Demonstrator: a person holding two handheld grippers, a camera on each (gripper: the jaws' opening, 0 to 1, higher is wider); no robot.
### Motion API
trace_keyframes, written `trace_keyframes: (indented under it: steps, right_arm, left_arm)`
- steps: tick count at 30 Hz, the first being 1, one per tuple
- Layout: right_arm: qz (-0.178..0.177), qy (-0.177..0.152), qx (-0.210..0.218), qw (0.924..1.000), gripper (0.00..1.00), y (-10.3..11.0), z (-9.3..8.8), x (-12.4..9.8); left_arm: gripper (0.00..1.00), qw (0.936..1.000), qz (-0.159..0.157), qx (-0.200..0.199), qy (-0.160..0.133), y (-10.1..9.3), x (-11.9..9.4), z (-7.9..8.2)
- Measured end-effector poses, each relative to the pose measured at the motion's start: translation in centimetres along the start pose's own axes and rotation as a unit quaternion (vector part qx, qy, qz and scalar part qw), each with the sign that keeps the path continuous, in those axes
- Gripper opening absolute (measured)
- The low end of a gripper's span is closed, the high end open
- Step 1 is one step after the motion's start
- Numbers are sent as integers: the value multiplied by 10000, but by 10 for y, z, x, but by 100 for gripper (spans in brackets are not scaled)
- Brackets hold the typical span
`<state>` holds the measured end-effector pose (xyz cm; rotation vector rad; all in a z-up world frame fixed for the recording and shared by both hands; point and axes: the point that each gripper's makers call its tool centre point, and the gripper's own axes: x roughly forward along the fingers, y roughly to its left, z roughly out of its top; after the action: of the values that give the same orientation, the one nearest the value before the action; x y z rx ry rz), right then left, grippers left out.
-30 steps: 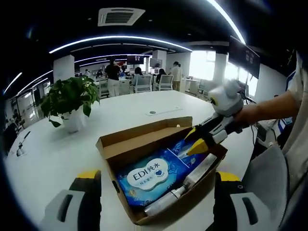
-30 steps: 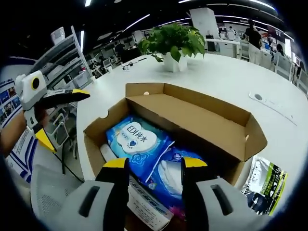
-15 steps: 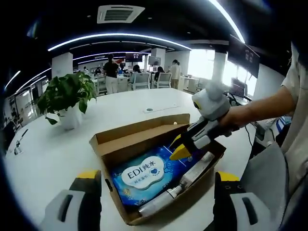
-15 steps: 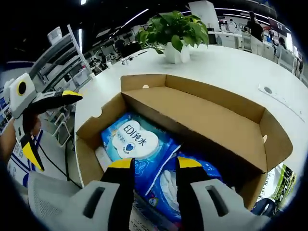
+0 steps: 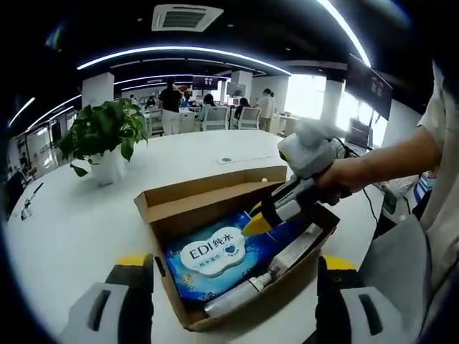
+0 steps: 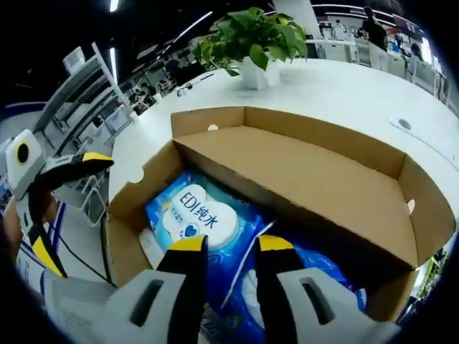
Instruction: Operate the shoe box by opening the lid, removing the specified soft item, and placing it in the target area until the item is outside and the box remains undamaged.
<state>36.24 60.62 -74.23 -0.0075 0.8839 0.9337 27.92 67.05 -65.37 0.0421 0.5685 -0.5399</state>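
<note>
1. Compared with a second before, the right gripper (image 6: 224, 245) had pushed deeper into the box, its yellow-tipped jaws drawn nearer together yet parted by a narrow gap, hovering just over the wipes with nothing visibly pinched.
2. A white table (image 5: 72, 229) carried everything; a potted plant (image 5: 100, 140) stood on it well apart from the box.
3. On the table sat the open shoe box (image 5: 215, 204), brown cardboard, its lid (image 6: 315, 179) folded back upright along the far side.
4. Inside lay the blue wipes pack (image 6: 197, 215) labelled EDI, flat on the bottom, with a second blue pack (image 6: 287, 283) beside it and a long pale tube (image 5: 265, 276) along the near wall.
5. At the lower edge of the left gripper view, the left gripper (image 5: 233, 269) stood with jaws spread wide, outside the box on its near side, holding nothing.
</note>
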Motion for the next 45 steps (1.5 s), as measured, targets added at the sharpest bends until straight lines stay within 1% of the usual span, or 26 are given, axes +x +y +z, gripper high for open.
trace_keyframes:
  steps: [2,4,5,6,7,9,12,15,17,20,31,33,37,45]
  right_arm:
    - [-92,38,60,9999,15,-3,-1,2]
    - [-310,64,-51,9995,5,-10,-1,0]
    - [-310,78,-128,9994,6,-11,-2,-1]
    - [-230,55,-66,9997,4,-7,-1,-2]
    - [-239,64,-98,9996,4,-6,-1,-3]
    - [-234,47,-274,9993,2,-5,0,-6]
    - [-246,21,-385,9990,0,-2,1,-10]
    - [-296,-16,-379,9988,0,0,3,-14]
    - [-352,-14,-284,9990,0,1,3,-17]
    - [-413,-55,-316,9986,0,2,5,-23]
    - [-609,-189,-254,9976,0,-3,8,-46]
    - [-635,-216,-221,9975,0,-4,8,-51]
    - [-699,-249,-213,9970,0,-6,5,-60]
    - [-812,-331,-124,9961,0,-15,2,-78]
  left_arm:
    - [96,10000,30,-26,-8,1,-1,0]
    - [95,10000,45,-46,-14,2,-1,0]
    - [94,10000,62,-69,-21,2,-2,0]
    - [94,9999,70,-90,-25,3,-2,0]
    - [93,9999,81,-107,-20,3,-2,-1]
    - [93,9999,93,-103,9,3,-1,-2]
    - [93,9999,84,-99,32,2,0,-2]
    - [92,9999,68,-82,71,2,2,-3]
    - [91,9999,65,-77,85,1,3,-3]
    - [91,9999,43,-55,109,0,4,-3]
    - [86,9997,-11,27,223,-3,10,-4]
    - [85,9996,1,66,271,-3,12,-4]
    - [84,9996,-67,101,271,-5,16,-1]
    - [78,9989,-94,220,400,-5,27,3]
